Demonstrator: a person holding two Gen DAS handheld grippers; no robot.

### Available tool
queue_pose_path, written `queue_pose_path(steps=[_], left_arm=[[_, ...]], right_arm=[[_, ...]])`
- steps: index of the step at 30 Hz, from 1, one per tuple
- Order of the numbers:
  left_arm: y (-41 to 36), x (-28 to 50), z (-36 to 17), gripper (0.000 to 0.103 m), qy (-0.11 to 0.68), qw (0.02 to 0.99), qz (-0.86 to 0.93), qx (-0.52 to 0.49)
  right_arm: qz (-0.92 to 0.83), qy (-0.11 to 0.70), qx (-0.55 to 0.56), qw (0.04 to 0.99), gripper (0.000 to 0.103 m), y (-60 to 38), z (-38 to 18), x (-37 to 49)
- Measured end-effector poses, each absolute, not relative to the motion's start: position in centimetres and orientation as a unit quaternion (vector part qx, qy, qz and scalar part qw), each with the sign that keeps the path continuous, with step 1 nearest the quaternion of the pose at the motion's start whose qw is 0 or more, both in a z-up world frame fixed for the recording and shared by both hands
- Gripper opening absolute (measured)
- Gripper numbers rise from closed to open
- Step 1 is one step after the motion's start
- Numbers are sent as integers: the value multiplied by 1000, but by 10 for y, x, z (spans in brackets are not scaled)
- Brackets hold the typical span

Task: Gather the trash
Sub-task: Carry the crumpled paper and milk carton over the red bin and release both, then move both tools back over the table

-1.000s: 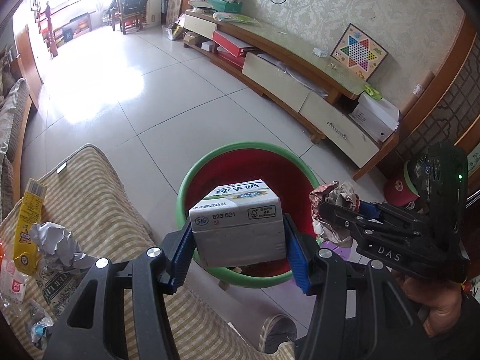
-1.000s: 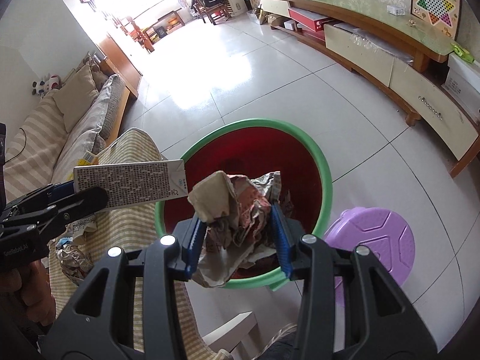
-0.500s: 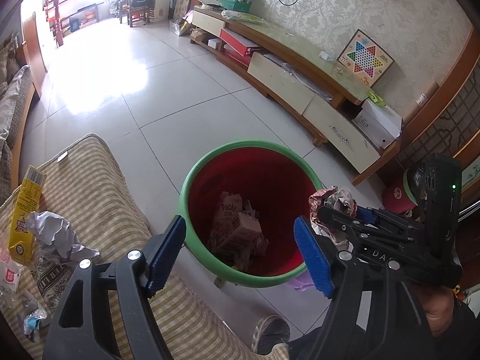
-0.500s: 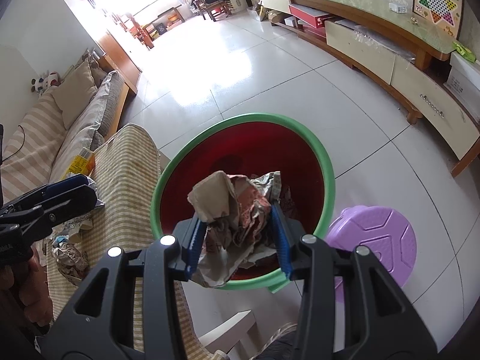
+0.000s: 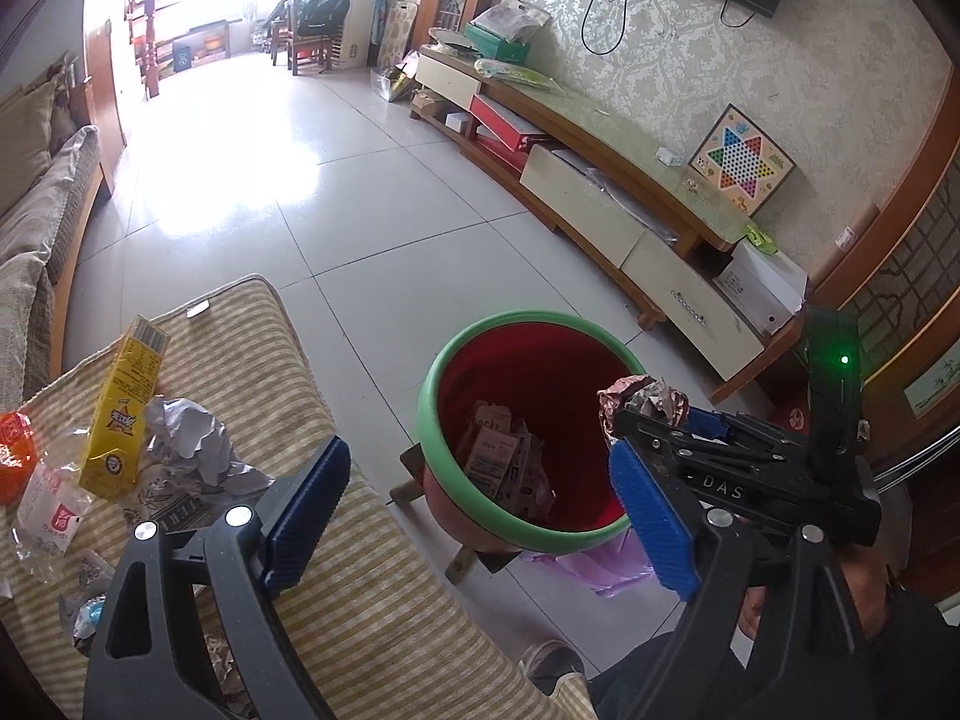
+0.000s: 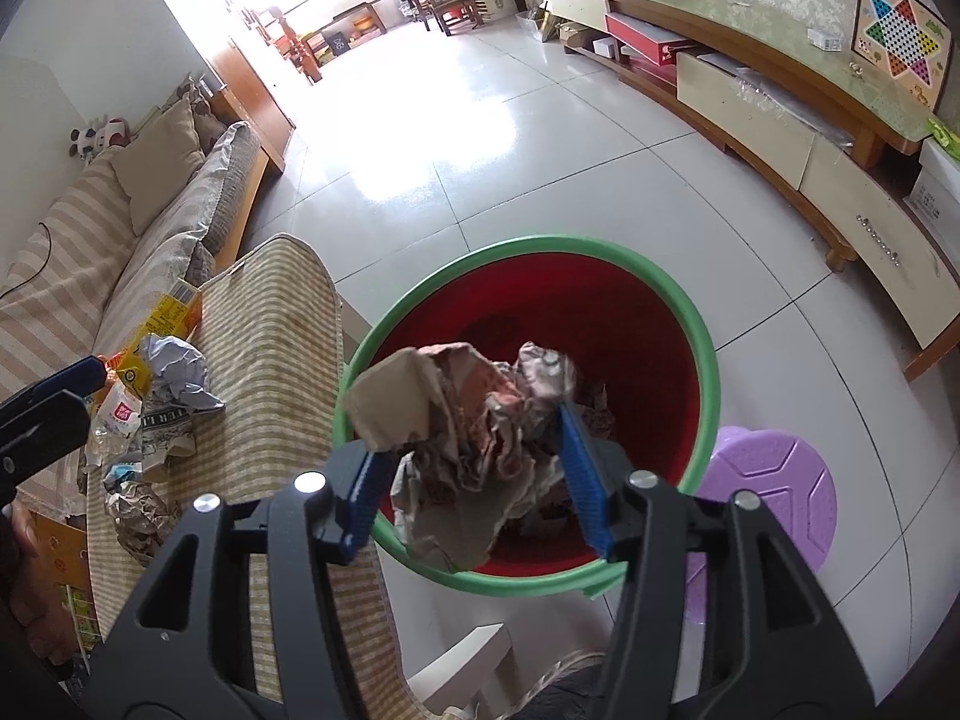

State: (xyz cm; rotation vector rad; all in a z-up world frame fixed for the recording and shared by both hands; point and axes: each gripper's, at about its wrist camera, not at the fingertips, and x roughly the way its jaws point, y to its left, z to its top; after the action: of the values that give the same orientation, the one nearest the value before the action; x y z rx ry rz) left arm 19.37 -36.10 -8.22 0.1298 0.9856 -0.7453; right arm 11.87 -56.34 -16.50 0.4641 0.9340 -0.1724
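Observation:
The red bin with a green rim (image 5: 528,324) stands on the floor beside the striped cushion; brown cartons (image 5: 498,462) lie inside it. My left gripper (image 5: 480,462) hangs over the gap between cushion and bin, its jaws opening wide with nothing between them. My right gripper (image 6: 468,438) is above the bin (image 6: 708,360). Its jaws are opening around a crumpled brown paper wad (image 6: 474,420), which still sits between the pads, the left pad just clear of it. The wad (image 5: 642,399) also shows at that gripper's tip in the left wrist view.
The striped cushion (image 5: 252,348) carries a yellow box (image 5: 123,420), a crumpled grey paper (image 5: 192,444), an orange wrapper (image 5: 12,456) and a clear packet (image 5: 48,516). A purple stool (image 6: 774,504) stands right of the bin. A long TV cabinet (image 5: 630,204) lines the wall.
My left gripper let go of the white milk carton, which dropped out of sight into the bin, then spread wide and swung left toward the cushion. The right jaws widened around the paper wad.

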Motion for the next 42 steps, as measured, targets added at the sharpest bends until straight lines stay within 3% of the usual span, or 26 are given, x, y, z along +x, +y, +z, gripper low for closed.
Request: queue_pose_path(steps=[1, 3, 4, 19, 42], left_arm=[[-357, 194, -80, 85, 460, 815, -347, 59], [-349, 195, -76, 92, 454, 821, -341, 58], [-345, 195, -74, 94, 451, 824, -337, 57], [-270, 185, -46, 95, 427, 853, -298, 30], [11, 173, -68, 95, 448, 884, -120, -60]], right_arm=[[-83, 444, 222, 864, 67, -562, -164, 120], [-96, 440, 214, 867, 97, -558, -160, 121], [-103, 435, 209, 870, 99, -557, -157, 120], [-93, 427, 176, 882, 99, -504, -118, 118], [37, 472, 88, 876, 99, -282, -120, 140]])
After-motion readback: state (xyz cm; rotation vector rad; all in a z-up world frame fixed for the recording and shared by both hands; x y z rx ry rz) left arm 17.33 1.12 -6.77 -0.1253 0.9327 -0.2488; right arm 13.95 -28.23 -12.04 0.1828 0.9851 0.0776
